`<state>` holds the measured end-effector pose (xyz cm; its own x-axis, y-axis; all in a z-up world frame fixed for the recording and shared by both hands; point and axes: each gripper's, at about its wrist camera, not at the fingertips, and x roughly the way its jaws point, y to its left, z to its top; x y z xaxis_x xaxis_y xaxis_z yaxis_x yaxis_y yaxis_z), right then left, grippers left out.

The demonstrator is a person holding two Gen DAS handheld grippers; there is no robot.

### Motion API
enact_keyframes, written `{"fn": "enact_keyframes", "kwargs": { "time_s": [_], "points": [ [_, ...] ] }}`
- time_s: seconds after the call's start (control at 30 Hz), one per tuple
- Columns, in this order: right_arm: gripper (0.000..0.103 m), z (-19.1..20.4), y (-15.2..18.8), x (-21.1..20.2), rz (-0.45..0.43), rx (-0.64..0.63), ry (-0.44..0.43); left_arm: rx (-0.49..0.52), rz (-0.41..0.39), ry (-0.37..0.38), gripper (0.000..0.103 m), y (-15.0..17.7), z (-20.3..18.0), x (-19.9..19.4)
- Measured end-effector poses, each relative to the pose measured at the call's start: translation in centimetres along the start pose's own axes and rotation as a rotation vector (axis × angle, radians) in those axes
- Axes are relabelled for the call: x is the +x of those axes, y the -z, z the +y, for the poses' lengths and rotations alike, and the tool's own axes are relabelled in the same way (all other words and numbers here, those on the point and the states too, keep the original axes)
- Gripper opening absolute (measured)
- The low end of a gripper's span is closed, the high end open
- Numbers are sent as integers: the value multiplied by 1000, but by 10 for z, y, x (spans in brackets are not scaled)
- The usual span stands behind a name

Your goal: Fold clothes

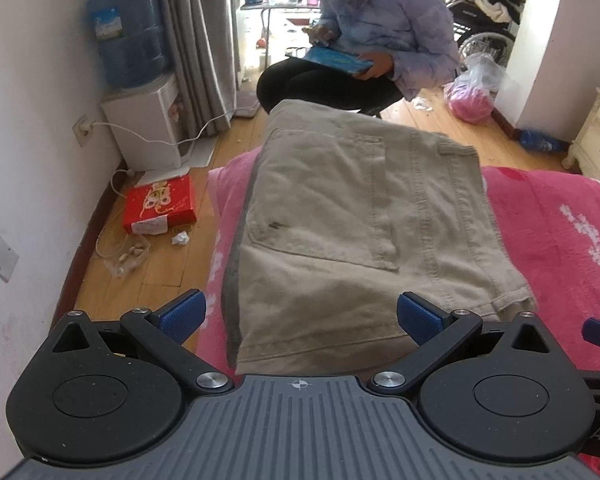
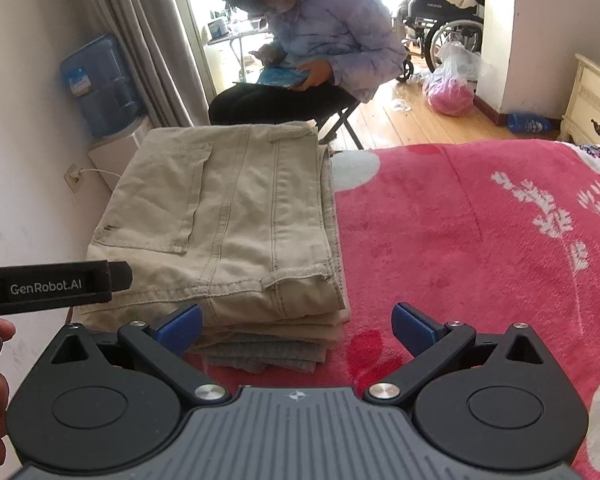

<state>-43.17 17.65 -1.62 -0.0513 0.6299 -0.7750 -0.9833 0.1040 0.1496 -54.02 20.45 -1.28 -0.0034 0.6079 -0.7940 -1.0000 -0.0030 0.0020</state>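
A: Which step is in hand, if we read from left to right?

B: I judge the folding is finished. On the left, the left gripper (image 1: pixel 300 320) has its jaws wide and holds nothing. It hovers just before the near edge of the khaki trousers (image 1: pixel 352 216).

A: Where do the trousers lie?

B: They lie folded on the left corner of the pink blanket (image 2: pixel 480 240) of the bed, on top of a grey garment (image 2: pixel 268 354), which is also folded.

A: And the right side?

B: The right gripper (image 2: pixel 298 326) is also wide open and empty, beside the pile's right corner.

A: What does the next move call for?

B: Probably a new garment, or to press the pile flat.

A: The count?

B: Two grippers, two folded garments in one pile, one blanket.
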Motion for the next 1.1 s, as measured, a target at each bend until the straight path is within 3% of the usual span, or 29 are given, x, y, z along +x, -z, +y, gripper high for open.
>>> {"fn": "enact_keyframes", "kwargs": {
  "time_s": [1.1],
  "points": [
    [103,8,6,0,11,-43,16,54,-9,-54,102,6,-9,-2]
  ]
}}
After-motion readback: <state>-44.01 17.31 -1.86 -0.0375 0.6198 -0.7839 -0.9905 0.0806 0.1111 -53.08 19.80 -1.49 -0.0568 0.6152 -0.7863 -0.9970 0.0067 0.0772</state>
